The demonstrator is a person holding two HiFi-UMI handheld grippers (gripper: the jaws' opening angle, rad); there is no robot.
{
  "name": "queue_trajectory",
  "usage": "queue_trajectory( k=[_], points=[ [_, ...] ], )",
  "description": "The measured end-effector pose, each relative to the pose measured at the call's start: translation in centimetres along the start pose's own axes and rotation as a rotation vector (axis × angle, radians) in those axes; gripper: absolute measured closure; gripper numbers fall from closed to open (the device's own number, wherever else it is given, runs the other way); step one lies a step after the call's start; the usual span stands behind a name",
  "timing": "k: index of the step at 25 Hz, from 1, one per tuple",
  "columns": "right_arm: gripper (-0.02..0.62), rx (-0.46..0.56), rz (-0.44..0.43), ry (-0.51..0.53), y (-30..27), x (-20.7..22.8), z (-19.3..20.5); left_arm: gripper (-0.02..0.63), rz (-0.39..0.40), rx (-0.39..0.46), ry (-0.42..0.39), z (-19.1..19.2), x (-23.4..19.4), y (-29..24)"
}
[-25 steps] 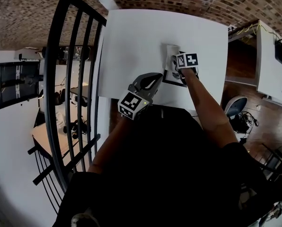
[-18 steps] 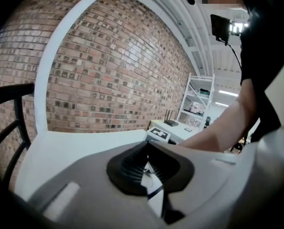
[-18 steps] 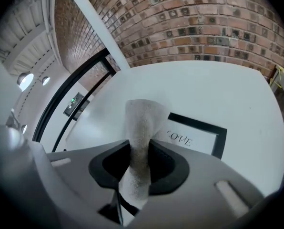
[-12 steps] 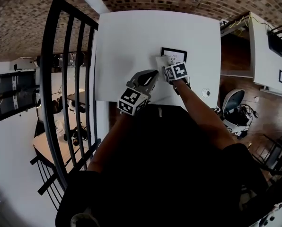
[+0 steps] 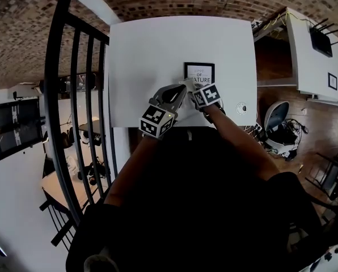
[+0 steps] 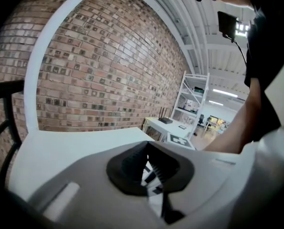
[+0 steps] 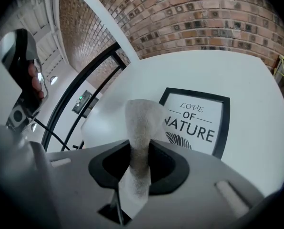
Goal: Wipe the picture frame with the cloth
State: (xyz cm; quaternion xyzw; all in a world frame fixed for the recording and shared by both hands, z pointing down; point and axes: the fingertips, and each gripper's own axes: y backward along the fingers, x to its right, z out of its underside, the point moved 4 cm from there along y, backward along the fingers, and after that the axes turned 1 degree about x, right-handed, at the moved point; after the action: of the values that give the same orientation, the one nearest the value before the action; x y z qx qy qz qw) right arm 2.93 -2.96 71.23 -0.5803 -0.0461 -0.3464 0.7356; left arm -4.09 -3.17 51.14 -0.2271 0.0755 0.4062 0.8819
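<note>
The black-framed picture (image 5: 199,74) reading "LOVE OF NATURE" lies flat on the white table (image 5: 146,50). In the right gripper view the picture (image 7: 199,120) is just ahead and to the right. My right gripper (image 5: 193,87) (image 7: 138,149) is shut on a white cloth (image 7: 141,123) that stands up between the jaws; in the head view the cloth (image 5: 189,84) is over the frame's near left corner. My left gripper (image 5: 177,94) (image 6: 147,165) hovers close beside it on the left, its jaws shut on nothing.
A black metal railing (image 5: 78,95) runs along the table's left side. A small round object (image 5: 242,108) sits on the table near its right front corner. A white desk (image 5: 313,44) and a chair (image 5: 278,123) stand to the right. A brick wall (image 6: 108,70) stands behind the table.
My right gripper has drawn the cloth back toward the near edge of the frame, uncovering the print. The left gripper has stayed close beside it.
</note>
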Motion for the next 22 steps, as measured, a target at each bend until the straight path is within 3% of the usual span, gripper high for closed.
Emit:
queue_trajectory(
  k=[4, 11, 16, 22],
  points=[
    [0.5, 0.088, 0.0, -0.002, 1.5, 0.8, -1.8, 0.606, 0.007, -0.002, -0.003, -0.2, 0.1, -0.3],
    [0.5, 0.194, 0.13, -0.098, 4.1, 7.8, -7.5, 0.606, -0.015, -0.015, 0.005, 0.1, -0.3, 0.1],
    [0.5, 0.186, 0.14, -0.149, 3.5, 10.1, -8.8, 0.606, -0.03, -0.019, 0.01, 0.6, -0.4, 0.2],
    [0.499, 0.112, 0.131, -0.112, 1.7, 9.3, -7.4, 0.606, -0.061, -0.011, -0.008, 1.3, -1.2, 0.6]
  ],
)
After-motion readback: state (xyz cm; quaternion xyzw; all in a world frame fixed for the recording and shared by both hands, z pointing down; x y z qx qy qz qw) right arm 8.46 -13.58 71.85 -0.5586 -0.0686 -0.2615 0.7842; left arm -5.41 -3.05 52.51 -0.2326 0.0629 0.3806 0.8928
